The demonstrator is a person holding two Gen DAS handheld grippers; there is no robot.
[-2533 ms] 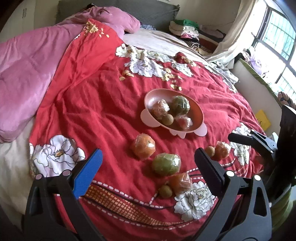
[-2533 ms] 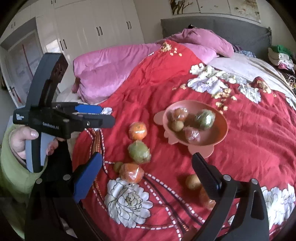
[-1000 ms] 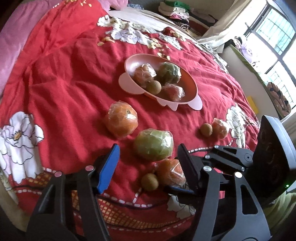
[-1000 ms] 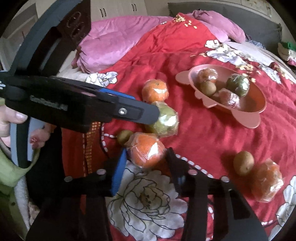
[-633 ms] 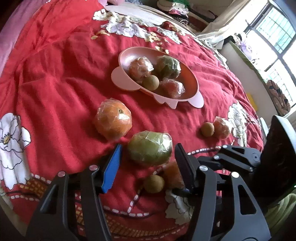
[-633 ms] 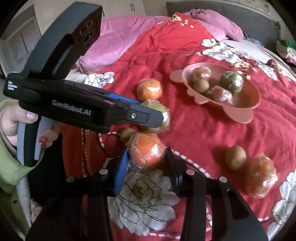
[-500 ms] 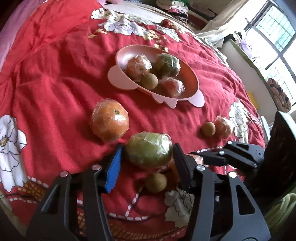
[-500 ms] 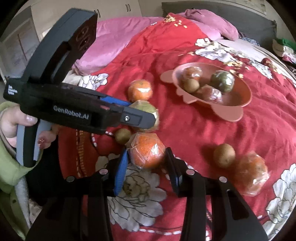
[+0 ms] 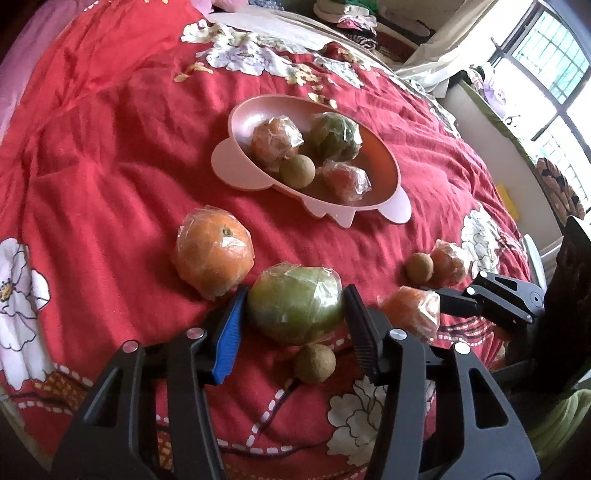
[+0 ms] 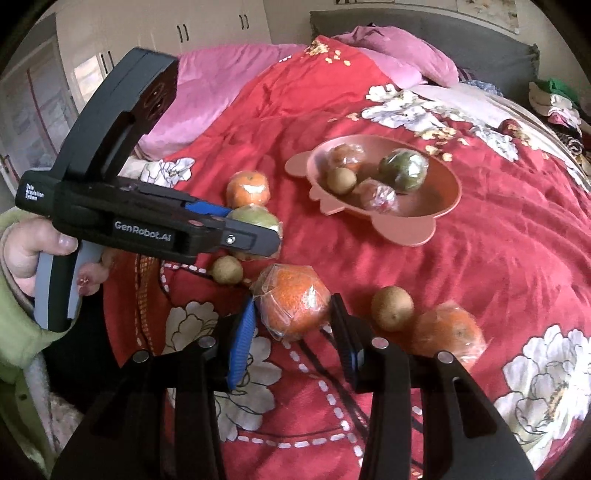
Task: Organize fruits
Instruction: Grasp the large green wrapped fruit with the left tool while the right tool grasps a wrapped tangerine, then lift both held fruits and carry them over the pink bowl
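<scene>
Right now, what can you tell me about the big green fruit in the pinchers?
The green fruit is round, yellowish-green and wrapped in crinkly clear plastic. It sits on the red bedspread, and the left gripper has a finger on each side of it. A wrapped orange is beside it and a small brown fruit in front.

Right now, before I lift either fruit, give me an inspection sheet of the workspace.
Surface: red floral quilt, rumpled.
Job's things: pink bowl holds four fruits; wrapped orange, two small brown fruits and another wrapped orange loose.
Clutter: pink duvet, folded clothes.
Grippers: left hand-held gripper around green fruit; right hand-held gripper around orange fruit.
Cables: nothing seen.
Surroundings: wardrobe, window.
</scene>
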